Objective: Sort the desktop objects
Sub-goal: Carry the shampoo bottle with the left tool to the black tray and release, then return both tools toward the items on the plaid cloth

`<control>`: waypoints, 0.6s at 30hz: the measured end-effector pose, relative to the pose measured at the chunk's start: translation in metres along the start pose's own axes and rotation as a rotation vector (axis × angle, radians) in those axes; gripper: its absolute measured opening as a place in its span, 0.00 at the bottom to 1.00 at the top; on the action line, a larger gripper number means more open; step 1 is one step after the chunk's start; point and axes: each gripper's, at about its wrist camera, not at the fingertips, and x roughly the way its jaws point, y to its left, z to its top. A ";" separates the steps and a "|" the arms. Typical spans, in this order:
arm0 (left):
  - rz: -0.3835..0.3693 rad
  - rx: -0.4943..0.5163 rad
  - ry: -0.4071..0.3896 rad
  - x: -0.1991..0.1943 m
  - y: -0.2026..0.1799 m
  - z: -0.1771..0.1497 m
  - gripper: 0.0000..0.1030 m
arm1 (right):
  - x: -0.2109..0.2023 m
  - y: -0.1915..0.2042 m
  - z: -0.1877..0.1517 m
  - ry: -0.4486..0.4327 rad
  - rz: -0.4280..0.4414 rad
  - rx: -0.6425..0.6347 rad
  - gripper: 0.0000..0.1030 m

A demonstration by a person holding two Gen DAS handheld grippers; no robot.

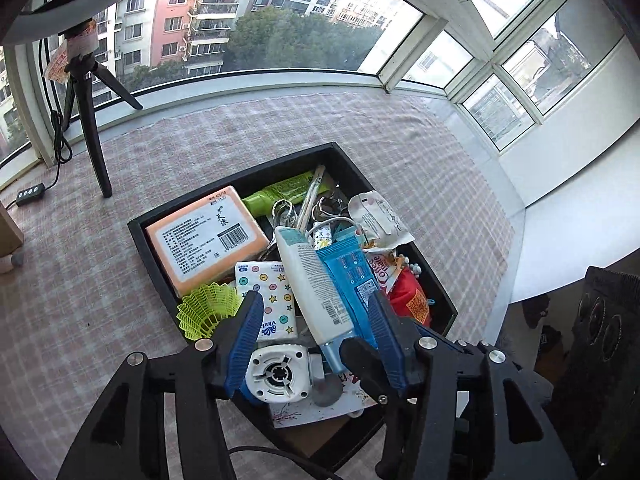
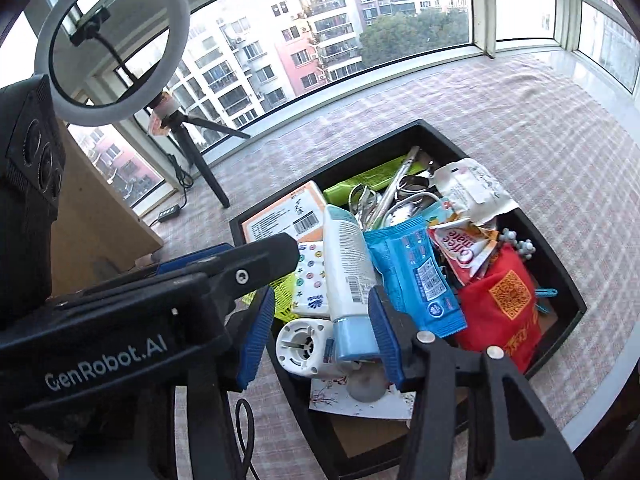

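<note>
You have both claws over the black rectangular tray, which sits on the pink checked tablecloth and is heaped full, so pick from the top of the pile first. Both grippers are spread wide and hold nothing: the left gripper and the right gripper each straddle the white squeeze tube with a light-blue cap, which lies on top along the tray's middle, cap toward you. That looks like the piece to take. Let only one claw close on it, across the body above the cap, and draw the other clear so they do not collide.

In the tray, largest first: the orange tissue pack with a white label lies at the far left; the red pouch with a yellow code square at the near right; the blue foil sachet lies against the tube's right side. Left of the tube are the white star-printed tissue packet, the small white round fan near your fingertips, and the yellow-green plastic shuttlecock at the tray's left rim.
</note>
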 end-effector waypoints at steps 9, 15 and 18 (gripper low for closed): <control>0.047 -0.001 -0.008 -0.017 0.029 -0.020 0.49 | 0.004 -0.004 -0.004 0.005 -0.001 -0.014 0.49; 0.116 -0.026 -0.035 -0.045 0.072 -0.048 0.49 | 0.015 0.034 -0.018 0.025 0.026 -0.114 0.49; 0.143 -0.071 -0.048 -0.063 0.106 -0.063 0.49 | 0.026 0.058 -0.023 0.045 0.053 -0.157 0.49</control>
